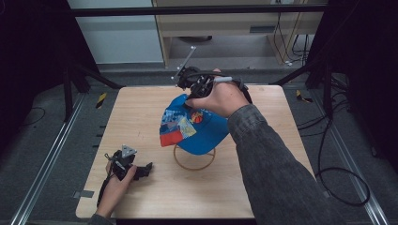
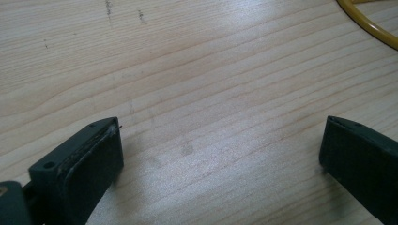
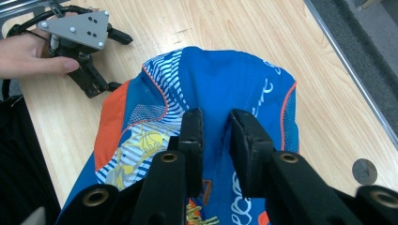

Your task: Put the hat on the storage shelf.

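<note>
Cap [image 3: 220, 84] (blue, orange-trimmed) sits between right tool's [image 3: 217, 123] slightly parted jaws; left tool [image 2: 220, 150] spread wide.

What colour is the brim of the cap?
Orange-red, on the blue cap. The brim shows best in the high view.

1. Cap [image 3: 220, 89]: woven blue cloth, matt, with orange mesh panels, under the right tongs [image 3: 216, 136].
2. Counter [image 2: 197, 70]: pale wood, smooth, visible grain, beneath the left tongs [image 2: 220, 150].
3. Tongs' pads: matt black, rubbery.
</note>
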A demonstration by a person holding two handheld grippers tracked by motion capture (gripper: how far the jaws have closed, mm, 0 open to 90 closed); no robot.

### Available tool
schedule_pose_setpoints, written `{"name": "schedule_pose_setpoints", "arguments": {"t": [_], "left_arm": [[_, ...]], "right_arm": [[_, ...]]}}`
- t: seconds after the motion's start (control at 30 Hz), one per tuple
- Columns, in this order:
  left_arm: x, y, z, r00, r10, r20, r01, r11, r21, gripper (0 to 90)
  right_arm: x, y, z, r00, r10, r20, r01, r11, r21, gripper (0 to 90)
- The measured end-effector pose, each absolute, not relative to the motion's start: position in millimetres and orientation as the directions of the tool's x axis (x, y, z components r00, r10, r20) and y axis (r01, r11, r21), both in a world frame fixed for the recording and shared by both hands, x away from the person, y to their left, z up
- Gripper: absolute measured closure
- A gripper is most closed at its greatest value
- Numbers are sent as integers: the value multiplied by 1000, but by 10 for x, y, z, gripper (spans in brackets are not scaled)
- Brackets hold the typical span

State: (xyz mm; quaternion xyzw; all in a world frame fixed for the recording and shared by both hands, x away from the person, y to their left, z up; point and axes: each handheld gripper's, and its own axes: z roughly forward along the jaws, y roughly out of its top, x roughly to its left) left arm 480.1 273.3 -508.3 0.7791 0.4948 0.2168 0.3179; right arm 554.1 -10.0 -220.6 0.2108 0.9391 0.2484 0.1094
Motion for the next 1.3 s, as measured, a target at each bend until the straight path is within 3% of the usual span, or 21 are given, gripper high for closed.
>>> {"name": "schedule_pose_setpoints", "arguments": {"t": [0.67, 1.3], "left_arm": [[4801, 2731, -5084, 414, 910, 22, 633, -305, 712, 0], [4801, 2731, -5084, 414, 910, 22, 633, -306, 711, 0]], "right_arm": [[5502, -113, -2212, -888, 452, -82, 347, 777, 526, 628], [5464, -180, -2235, -891, 450, -64, 350, 769, 535, 616]]}}
